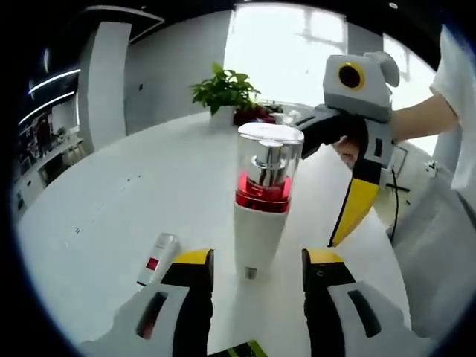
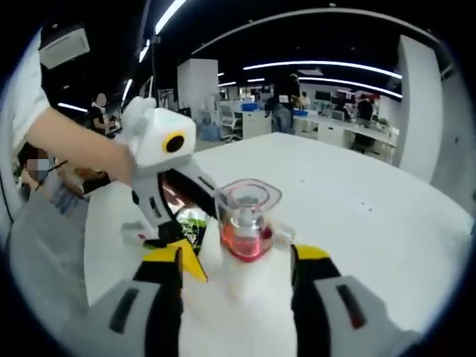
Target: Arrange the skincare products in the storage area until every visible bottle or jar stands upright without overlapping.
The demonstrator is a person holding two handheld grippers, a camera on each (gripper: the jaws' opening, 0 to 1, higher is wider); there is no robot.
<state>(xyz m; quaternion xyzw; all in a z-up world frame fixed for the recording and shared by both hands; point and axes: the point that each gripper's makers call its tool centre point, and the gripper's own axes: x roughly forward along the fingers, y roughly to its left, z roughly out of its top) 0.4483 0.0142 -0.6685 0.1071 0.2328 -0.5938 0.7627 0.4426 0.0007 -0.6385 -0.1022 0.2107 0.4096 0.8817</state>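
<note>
Left gripper view, left to right: small tube with a red label (image 1: pixel 155 258) lies flat on the white table (image 1: pixel 97 208), just left of the left gripper (image 1: pixel 256 260). Needs standing up. Left gripper's jaws are wide apart, gripping nothing; the pump bottle (image 1: pixel 262 201) stands upright between and just beyond them. White tapered body, red collar, clear cap over a chrome pump. Right gripper (image 1: pixel 338 234) hangs to the bottle's right, yellow tip pointing down, nothing in it. Potted plant (image 1: pixel 223 91) sits well behind.

Right gripper view: left gripper (image 2: pixel 175 253) comes in from the left, the bottle (image 2: pixel 245 238) sits between the right gripper's (image 2: pixel 236 271) parted jaws, no contact visible.

Handling guess: rigid, smooth plastic, likely slippery; narrow base and tall cap make it tippy. Grab the white body below the collar, not the clear cap, which may pop off.
</note>
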